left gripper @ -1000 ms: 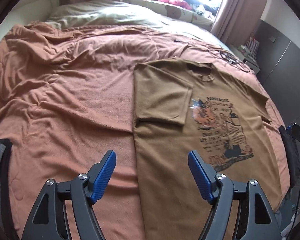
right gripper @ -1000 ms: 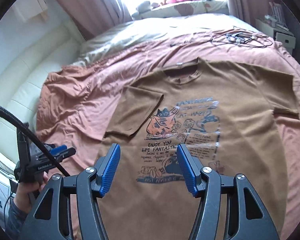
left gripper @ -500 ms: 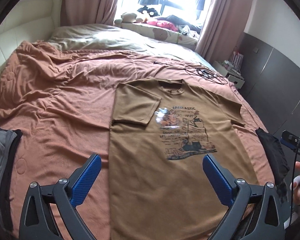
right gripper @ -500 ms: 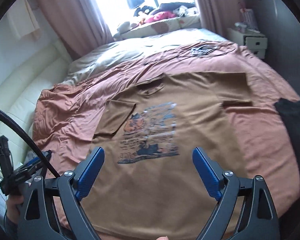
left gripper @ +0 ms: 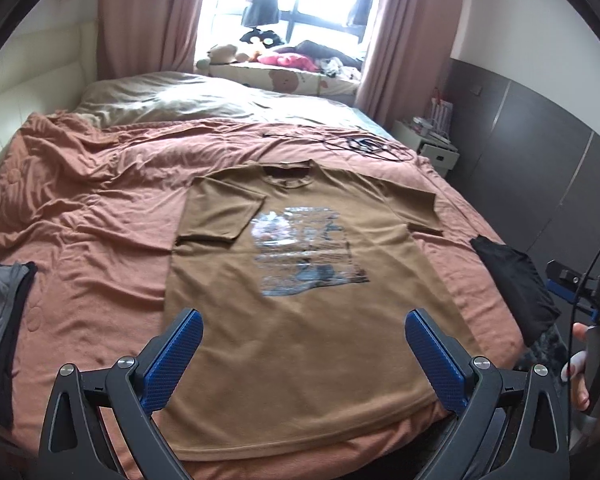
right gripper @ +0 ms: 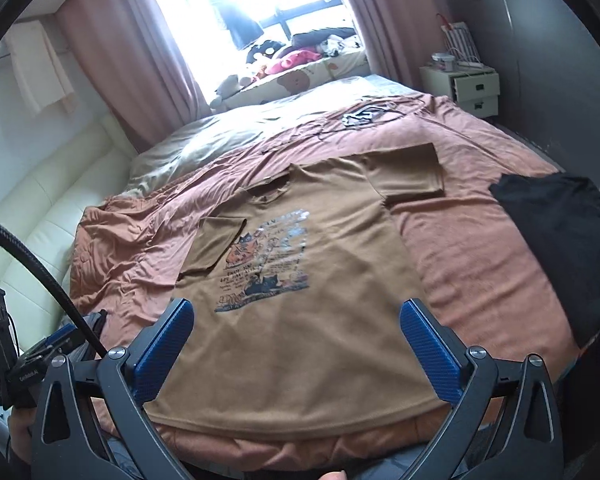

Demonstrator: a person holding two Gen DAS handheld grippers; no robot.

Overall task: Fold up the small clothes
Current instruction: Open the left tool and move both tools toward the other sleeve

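The left tool (left gripper: 300, 346) hangs above the near end of the bed with its blue-padded fingers (left gripper: 172, 354) spread wide and nothing between them. The right tool (right gripper: 296, 344) is held the same way, wide apart and empty, also over the near hem of the garment. Neither touches the cloth.

The brown T-shirt (left gripper: 300, 280) lies flat, front side up, on the salmon-pink bedspread (left gripper: 80, 220), its collar toward the window and its hem toward the foot of the bed. Its printed graphic (right gripper: 266, 260) sits in the middle of the chest. The left sleeve (left gripper: 224, 214) is folded inward over the body, just beside the print; the other sleeve (right gripper: 410, 170) lies spread out flat on the bedspread.

A folded black garment (right gripper: 560, 240) rests on the bedspread to the right of the T-shirt, apart from it. A grey piece of clothing with dark trim (left gripper: 2, 320) lies at the left edge of the bed. A tangle of thin black cable (left gripper: 364, 146) lies on the bedspread beyond the collar. Soft toys (left gripper: 260, 50) sit on the sill under the bright window, between pink curtains (left gripper: 148, 16). A small white bedside cabinet (right gripper: 466, 88) stands by the grey wall. In the left wrist view, a hand (left gripper: 584, 364) grips the handle of the other device at the right border.
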